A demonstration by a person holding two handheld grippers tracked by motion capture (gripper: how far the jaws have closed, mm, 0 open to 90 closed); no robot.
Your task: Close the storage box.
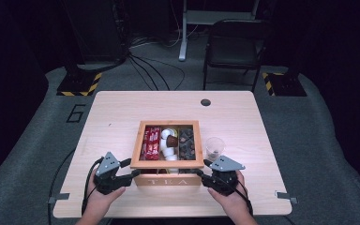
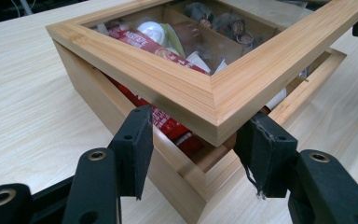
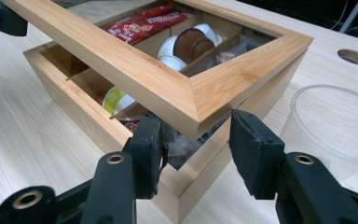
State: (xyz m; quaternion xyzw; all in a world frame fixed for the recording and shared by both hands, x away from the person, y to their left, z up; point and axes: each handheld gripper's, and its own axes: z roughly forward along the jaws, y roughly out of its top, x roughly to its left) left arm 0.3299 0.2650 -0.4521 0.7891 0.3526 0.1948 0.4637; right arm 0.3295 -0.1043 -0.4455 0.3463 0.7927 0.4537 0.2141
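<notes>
The pale wooden tabletop [image 1: 122,112] carries a square bamboo tea box [image 1: 168,180] near its front edge, its front panel lettered TEA. The box's glass-paned bamboo-framed lid [image 1: 170,164] is hinged at the far side and stands tilted, its near edge raised off the box so a wedge of gap opens toward the person.

Each front corner of that lid sits between a pair of fingers. The left gripper [image 1: 132,173] holds the near-left corner: in the left gripper view its black padded fingers [image 2: 135,144] press the two sides of the mitred corner [image 2: 212,112], clenched on the lid. The right gripper [image 1: 201,171] grasps the near-right corner [image 3: 193,109] likewise, its fingers [image 3: 254,149] on either face of the frame. Both hands stand level with each other, so neither is nearer; the lid's near edge runs left to right between them, and the lid lies ahead of and slightly above the fingers. I judge the coming move to turn on that gap: the near edge must travel straight down onto the box rim, both corners together.

The high view shows three compartments through the glass: red sachets [image 1: 151,142], white and brown capsules [image 1: 169,140], dark pods [image 1: 186,143]. A clear plastic cup [image 1: 214,148] stands just beside the box on its right. The right gripper view shows a yellow-green capsule [image 3: 116,100] under the raised edge; the left gripper view shows a red sachet [image 2: 172,128] lying in the gap.
</notes>
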